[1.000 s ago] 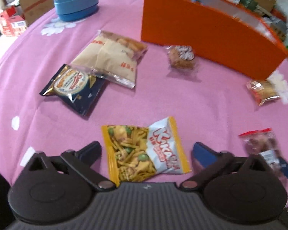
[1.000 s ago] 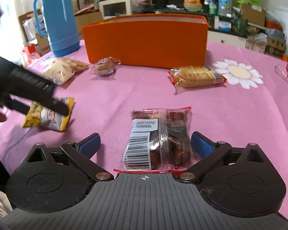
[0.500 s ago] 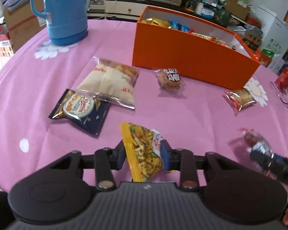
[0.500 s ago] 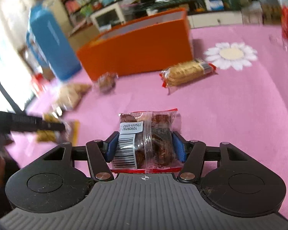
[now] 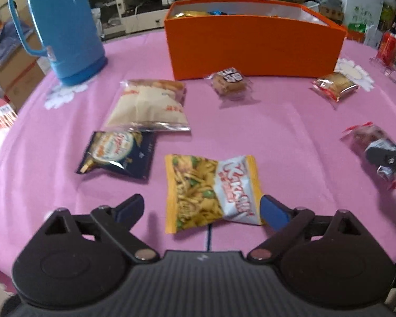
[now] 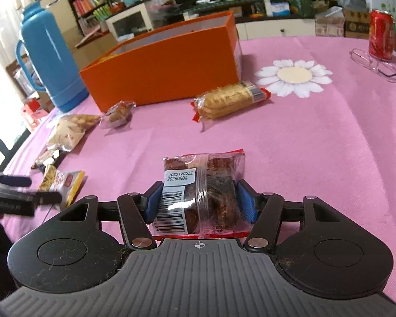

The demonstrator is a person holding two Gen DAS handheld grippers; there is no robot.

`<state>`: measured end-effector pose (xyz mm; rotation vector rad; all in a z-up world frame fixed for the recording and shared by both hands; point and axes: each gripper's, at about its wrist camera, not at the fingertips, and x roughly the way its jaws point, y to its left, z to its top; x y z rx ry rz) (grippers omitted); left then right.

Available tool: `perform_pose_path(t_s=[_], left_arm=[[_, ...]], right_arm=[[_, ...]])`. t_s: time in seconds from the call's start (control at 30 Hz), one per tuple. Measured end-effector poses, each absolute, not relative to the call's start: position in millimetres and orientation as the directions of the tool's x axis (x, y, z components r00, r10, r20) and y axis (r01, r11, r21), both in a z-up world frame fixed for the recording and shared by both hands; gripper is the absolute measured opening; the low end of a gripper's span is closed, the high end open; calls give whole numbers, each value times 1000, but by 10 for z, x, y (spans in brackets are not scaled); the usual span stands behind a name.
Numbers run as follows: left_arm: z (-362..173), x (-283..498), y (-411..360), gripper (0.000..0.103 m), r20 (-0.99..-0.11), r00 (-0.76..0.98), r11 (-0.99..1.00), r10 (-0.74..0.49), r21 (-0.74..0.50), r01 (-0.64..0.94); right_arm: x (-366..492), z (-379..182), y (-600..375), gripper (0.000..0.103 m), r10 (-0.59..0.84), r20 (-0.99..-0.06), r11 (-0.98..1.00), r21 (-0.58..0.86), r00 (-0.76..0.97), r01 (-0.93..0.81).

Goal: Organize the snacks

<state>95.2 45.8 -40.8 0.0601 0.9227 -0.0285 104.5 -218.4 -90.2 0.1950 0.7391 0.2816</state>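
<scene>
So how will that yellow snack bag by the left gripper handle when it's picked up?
The yellow bag is a crinkled film pouch, so it probably flexes and sags rather than staying stiff. It looks puffy with loose mix, likely light. The glossy film may slip between the open left gripper pads, and hard squeezing could crush the contents.

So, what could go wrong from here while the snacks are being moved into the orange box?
1. The left gripper has just been opening; the yellow noodle-snack packet lies loose between its jaws and needs a fresh grasp.
2. The right gripper pinches the clear packet of dark snacks only by its sides; the slippery film may slide out.
3. The tall wall of the orange box could catch a packet carried low.
</scene>
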Motion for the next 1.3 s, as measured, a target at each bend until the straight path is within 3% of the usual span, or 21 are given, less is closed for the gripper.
perform_pose_path(t_s=[0.07,0.23,0.4,0.67,0.73,0.87,1.07,1.2,1.3], left_arm=[[-441,967,422,80,-802,596,998,-47,-13,60],[-499,1024,264,67,-797,598,996,-77,-40,75],[-458,1237,119,65,-792,578,980,-199,-170,104],[-414,1895,-545,65,-776,549,945,-309,-188,266],[-316,2003,-651,68,-768,542,929,-342,-189,318],[57,2005,-490,89,-702,620,927,-351,-168,334],[390,1631,375,94,-660,707,967,-253,-177,182],[200,1274,795,94,-709,676,971,-199,-235,39],[-86,1048,739,94,-765,600,959,-233,-282,12]], right_arm=[[1050,-900,-2161,49,311,-637,948,256,705,-187],[1001,-903,-2071,48,279,-646,960,191,710,-204],[965,-904,-2080,48,278,-645,961,193,712,-200],[659,-898,-1844,49,320,-657,944,164,683,-285],[632,-892,-1770,50,342,-661,935,172,668,-309],[789,-877,-1489,51,424,-649,901,230,632,-367],[1138,-808,-1162,54,566,-588,821,340,578,-459],[1126,-558,-1551,78,479,-542,876,243,690,-417],[1403,-535,-1866,79,379,-560,923,166,737,-348]])
